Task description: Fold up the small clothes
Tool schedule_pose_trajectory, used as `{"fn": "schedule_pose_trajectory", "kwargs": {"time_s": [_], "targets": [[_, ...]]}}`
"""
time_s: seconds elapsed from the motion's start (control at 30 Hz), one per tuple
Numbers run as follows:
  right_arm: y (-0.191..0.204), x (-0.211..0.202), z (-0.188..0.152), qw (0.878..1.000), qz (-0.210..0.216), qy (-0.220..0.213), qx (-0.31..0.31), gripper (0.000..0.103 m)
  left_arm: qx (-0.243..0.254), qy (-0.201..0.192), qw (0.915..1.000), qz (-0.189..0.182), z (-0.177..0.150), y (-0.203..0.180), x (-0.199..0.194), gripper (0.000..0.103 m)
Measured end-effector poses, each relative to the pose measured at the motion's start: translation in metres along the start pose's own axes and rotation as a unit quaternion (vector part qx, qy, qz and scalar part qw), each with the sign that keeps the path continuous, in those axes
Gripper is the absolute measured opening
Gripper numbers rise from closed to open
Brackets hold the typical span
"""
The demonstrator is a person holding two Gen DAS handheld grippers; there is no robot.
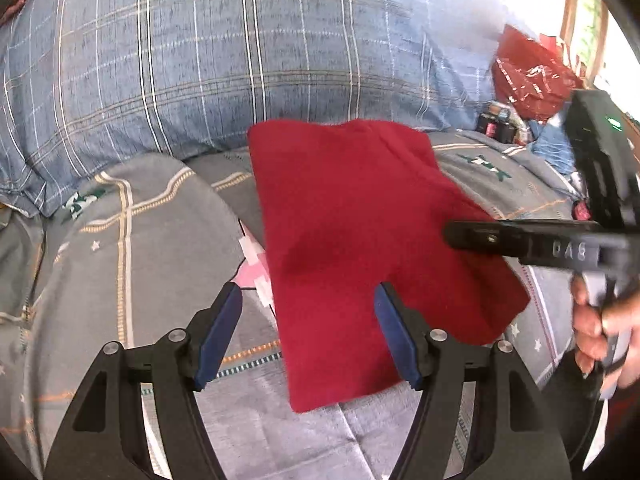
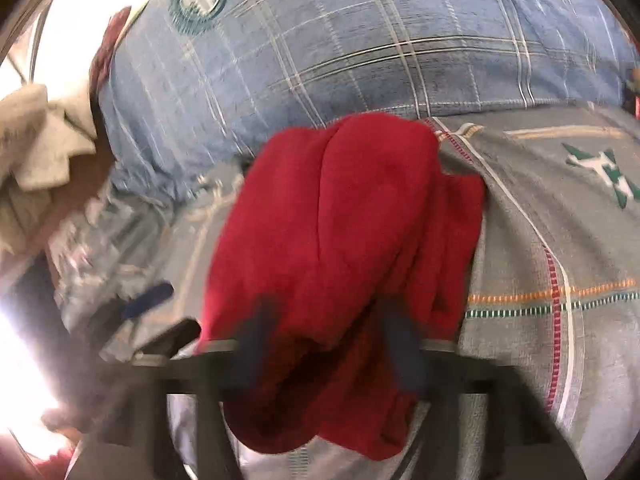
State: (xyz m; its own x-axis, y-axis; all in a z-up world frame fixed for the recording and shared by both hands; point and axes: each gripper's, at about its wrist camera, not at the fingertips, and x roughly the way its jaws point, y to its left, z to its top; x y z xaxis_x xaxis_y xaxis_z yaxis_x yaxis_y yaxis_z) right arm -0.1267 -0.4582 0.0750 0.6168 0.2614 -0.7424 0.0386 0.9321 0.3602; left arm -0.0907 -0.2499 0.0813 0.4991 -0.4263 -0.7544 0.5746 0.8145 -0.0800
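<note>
A red garment (image 1: 352, 220) lies folded flat on the grey bedspread (image 1: 140, 240). My left gripper (image 1: 308, 288) hovers over its near left edge, open, with its blue pads (image 1: 220, 336) wide apart and pressing on nothing. My right gripper (image 1: 450, 235) reaches in from the right, its dark finger just above the garment's right side; a hand (image 1: 596, 320) grips its handle. In the right wrist view everything is blurred: the red garment (image 2: 340, 220) fills the middle, and the right gripper (image 2: 328, 324) shows two dark pads set apart over the cloth.
A big blue plaid pillow (image 1: 200, 60) rises behind the garment. A pink and white cloth (image 1: 252, 268) peeks out beneath its left edge. A red bag (image 1: 528, 76) and small clutter sit at the far right. Beige fabric (image 2: 36, 140) lies at the left.
</note>
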Motion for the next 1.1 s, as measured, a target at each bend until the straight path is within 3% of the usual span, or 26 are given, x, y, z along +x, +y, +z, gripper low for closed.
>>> {"fn": "schedule_pose_trajectory", "kwargs": {"time_s": [0.13,0.27,0.4,0.47,0.53,0.57,0.7,0.9,1.0,1.1], "targets": [[0.000,-0.014,-0.016,0.999,-0.033,-0.018,-0.015,0.018,-0.009,0.011,0.9998,-0.011,-0.003,0.000,0.011,0.068],[-0.012,-0.005,-0.031,0.999,-0.051,-0.008,-0.003,0.017,-0.019,0.031,0.9993,-0.012,-0.010,-0.003,0.031,0.068],[-0.008,-0.001,-0.038,0.998,-0.067,-0.014,-0.017,0.019,-0.014,0.023,0.9996,-0.004,-0.011,-0.006,0.028,0.068],[-0.005,-0.013,-0.038,0.998,-0.060,-0.029,-0.014,0.025,-0.023,0.016,0.9995,-0.011,-0.006,-0.001,0.023,0.072],[-0.006,-0.026,-0.036,0.996,-0.066,-0.054,-0.006,0.056,-0.039,0.006,0.9992,-0.010,-0.003,0.007,0.020,0.078],[-0.006,-0.029,-0.034,0.996,-0.069,-0.063,-0.002,0.059,-0.046,0.004,0.9989,-0.010,-0.001,0.010,0.020,0.078],[-0.010,-0.033,-0.026,0.996,-0.063,-0.069,0.015,0.060,-0.060,0.012,0.9981,-0.010,0.002,0.016,0.023,0.078],[0.006,-0.025,-0.019,0.994,-0.084,-0.073,-0.012,0.057,-0.051,0.011,0.9987,0.000,0.003,0.013,0.024,0.078],[0.000,-0.022,-0.015,0.993,-0.085,-0.076,0.012,0.058,-0.049,0.010,0.9987,-0.001,0.005,0.014,0.024,0.078],[-0.012,-0.018,-0.011,0.992,-0.089,-0.081,0.037,0.071,-0.056,0.008,0.9984,-0.007,0.007,0.017,0.027,0.082]]}}
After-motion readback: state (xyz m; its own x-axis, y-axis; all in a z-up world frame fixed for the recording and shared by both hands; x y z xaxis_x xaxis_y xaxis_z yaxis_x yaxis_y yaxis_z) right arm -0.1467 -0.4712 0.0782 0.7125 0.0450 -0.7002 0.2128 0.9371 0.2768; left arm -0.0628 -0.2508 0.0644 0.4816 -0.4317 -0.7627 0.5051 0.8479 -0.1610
